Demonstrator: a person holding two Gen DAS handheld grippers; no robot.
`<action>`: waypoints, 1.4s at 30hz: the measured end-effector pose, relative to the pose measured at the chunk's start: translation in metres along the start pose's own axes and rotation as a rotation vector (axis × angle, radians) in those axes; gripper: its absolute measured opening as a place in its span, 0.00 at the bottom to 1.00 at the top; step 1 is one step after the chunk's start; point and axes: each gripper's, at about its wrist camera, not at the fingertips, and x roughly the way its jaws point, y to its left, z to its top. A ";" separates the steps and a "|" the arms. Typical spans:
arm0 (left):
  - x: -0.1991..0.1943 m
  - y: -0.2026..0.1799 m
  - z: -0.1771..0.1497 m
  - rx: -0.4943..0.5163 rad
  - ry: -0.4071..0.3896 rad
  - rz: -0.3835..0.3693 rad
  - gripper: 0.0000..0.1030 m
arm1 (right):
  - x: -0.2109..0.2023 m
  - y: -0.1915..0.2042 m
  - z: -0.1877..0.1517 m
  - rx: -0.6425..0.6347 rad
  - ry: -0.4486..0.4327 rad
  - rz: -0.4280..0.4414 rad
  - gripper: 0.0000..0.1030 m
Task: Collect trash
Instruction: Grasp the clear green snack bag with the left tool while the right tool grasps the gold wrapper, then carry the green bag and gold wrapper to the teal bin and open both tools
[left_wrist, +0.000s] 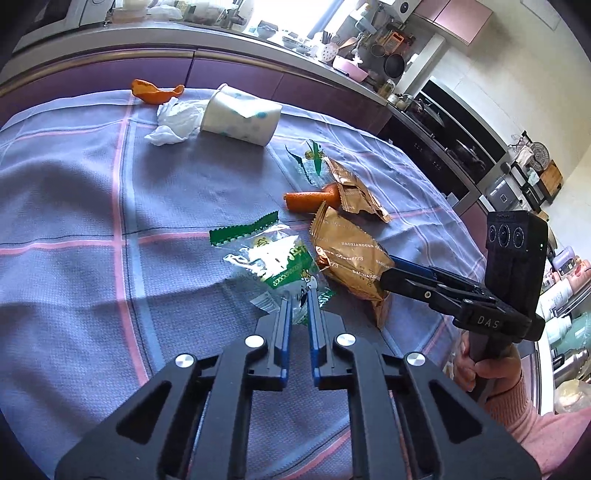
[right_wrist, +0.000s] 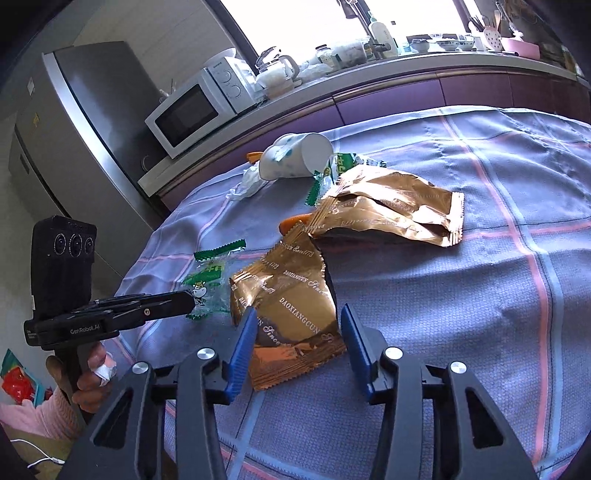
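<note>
Trash lies on a purple checked tablecloth (left_wrist: 74, 206). My left gripper (left_wrist: 299, 295) has its jaws nearly closed on the edge of a clear green-and-white candy wrapper (left_wrist: 275, 264), which also shows in the right wrist view (right_wrist: 207, 282). My right gripper (right_wrist: 297, 317) is open, its fingers on either side of a gold snack wrapper (right_wrist: 291, 299), also seen in the left wrist view (left_wrist: 351, 254). A second gold wrapper (right_wrist: 399, 206) lies beyond it over an orange peel (left_wrist: 306, 201). Farther off lie a tipped paper cup (left_wrist: 240, 114), a crumpled tissue (left_wrist: 173, 122) and another peel (left_wrist: 153, 92).
A kitchen counter (right_wrist: 332, 85) with a microwave (right_wrist: 195, 107) and a kettle runs behind the table. A fridge (right_wrist: 74, 129) stands at the left. The table's right edge (left_wrist: 454, 218) drops off toward dark oven cabinets (left_wrist: 454, 144).
</note>
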 end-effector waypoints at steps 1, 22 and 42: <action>-0.003 0.001 0.000 0.001 -0.006 0.005 0.08 | 0.001 0.001 0.000 -0.001 0.002 0.007 0.33; -0.091 0.038 -0.022 -0.022 -0.156 0.132 0.01 | 0.010 0.061 0.011 -0.108 -0.034 0.158 0.02; -0.208 0.092 -0.066 -0.095 -0.276 0.320 0.01 | 0.051 0.162 0.040 -0.241 -0.008 0.383 0.02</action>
